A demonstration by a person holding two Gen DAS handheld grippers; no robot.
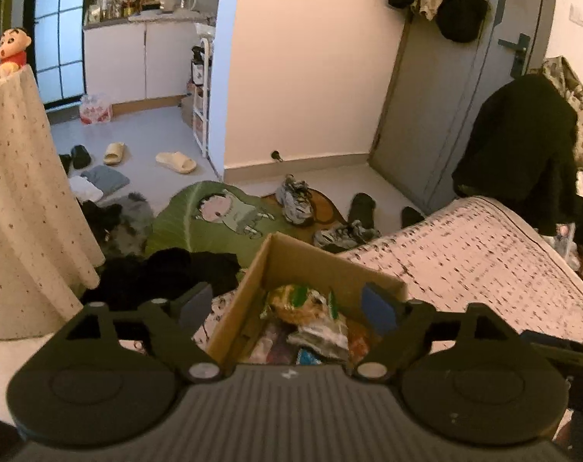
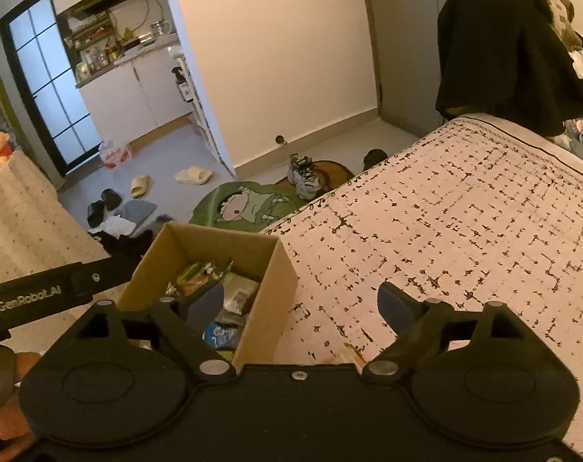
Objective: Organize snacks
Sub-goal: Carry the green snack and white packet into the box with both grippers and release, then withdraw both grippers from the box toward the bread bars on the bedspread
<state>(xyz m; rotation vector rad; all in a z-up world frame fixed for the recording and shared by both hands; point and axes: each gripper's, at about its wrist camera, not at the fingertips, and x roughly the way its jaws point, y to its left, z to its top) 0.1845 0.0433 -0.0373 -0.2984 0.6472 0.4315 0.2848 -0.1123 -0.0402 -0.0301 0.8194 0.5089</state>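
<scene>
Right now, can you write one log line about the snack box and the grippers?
left gripper: open, empty, over box | right gripper: open, empty | cardboard box: on bed, snack packets inside

Left tongs (image 1: 289, 306): matte black, ribbed grey top plate with small white mark, two round black discs, silver pivot screws, blue finger pads (image 1: 376, 306). Right tongs (image 2: 303, 304): same black build, smooth top, central silver screw, dark blue pads. White "GenRobot.AI" lettering on black side bar (image 2: 41, 296).
</scene>
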